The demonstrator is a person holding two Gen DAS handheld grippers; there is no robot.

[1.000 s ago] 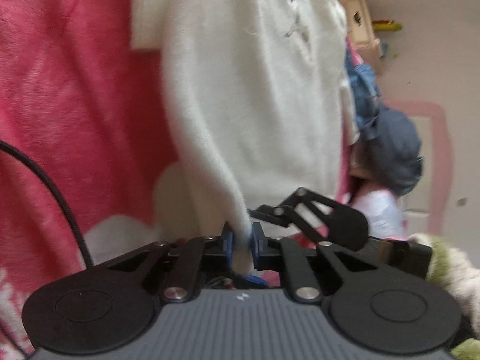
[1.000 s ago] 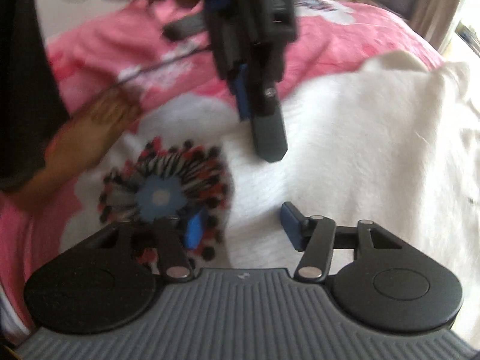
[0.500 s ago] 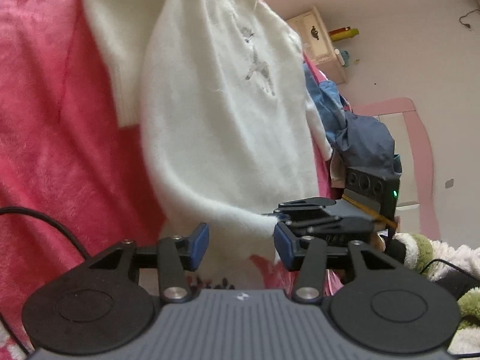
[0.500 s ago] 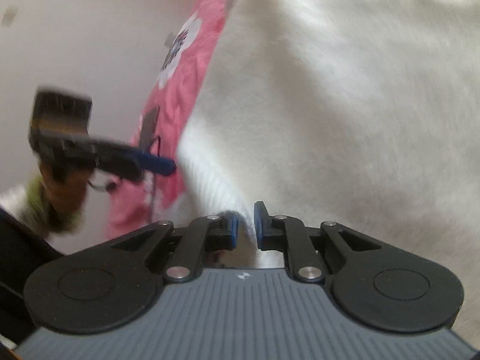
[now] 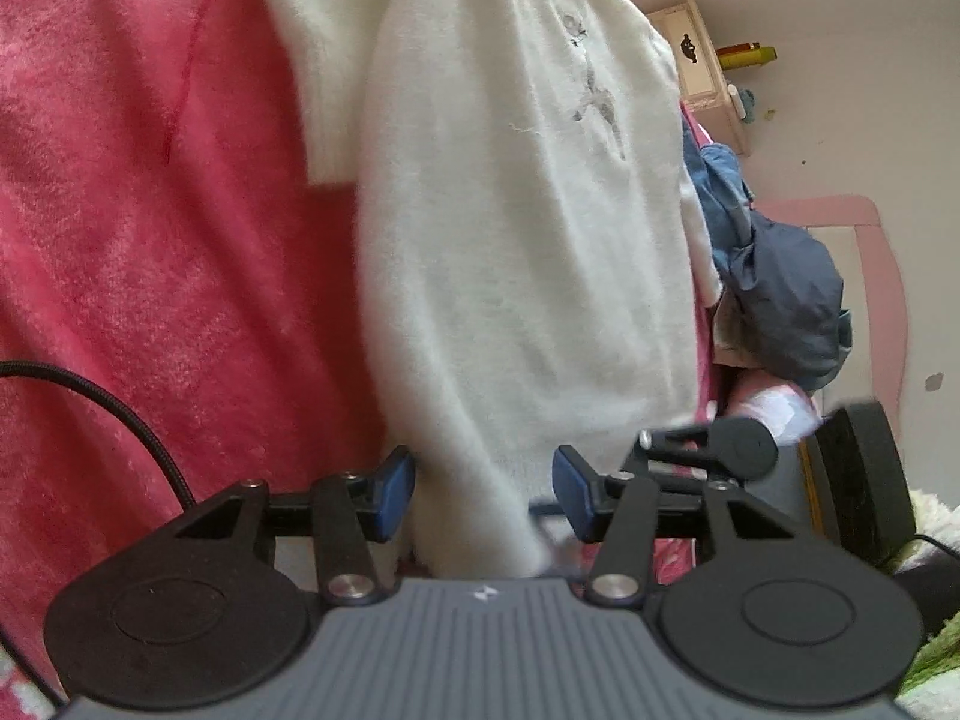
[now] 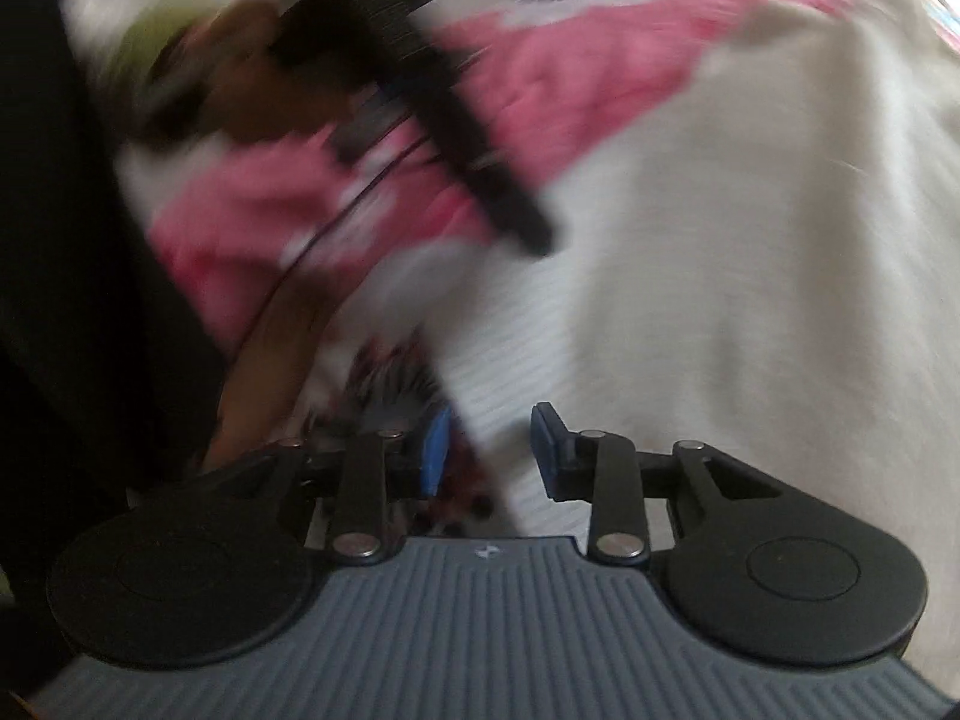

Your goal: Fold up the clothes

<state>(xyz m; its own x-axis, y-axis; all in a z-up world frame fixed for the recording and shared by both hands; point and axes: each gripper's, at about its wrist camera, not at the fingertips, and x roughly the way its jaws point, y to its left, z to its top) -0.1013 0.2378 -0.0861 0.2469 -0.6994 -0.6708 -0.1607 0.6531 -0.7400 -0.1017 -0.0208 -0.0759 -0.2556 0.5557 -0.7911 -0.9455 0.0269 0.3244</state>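
Pink blanket (image 5: pixel 150 252) under white sweater (image 5: pixel 528 252); both grippers released; right view blurred.

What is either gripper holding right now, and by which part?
Nothing is held. The left gripper is open, with the white sweater's hem between its fingers but unclamped. The right gripper is open too, over the same sweater.

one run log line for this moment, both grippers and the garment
left gripper: open, around hem | right gripper: open, over hem | white sweater: flat on pink blanket, unheld | right view: blurred
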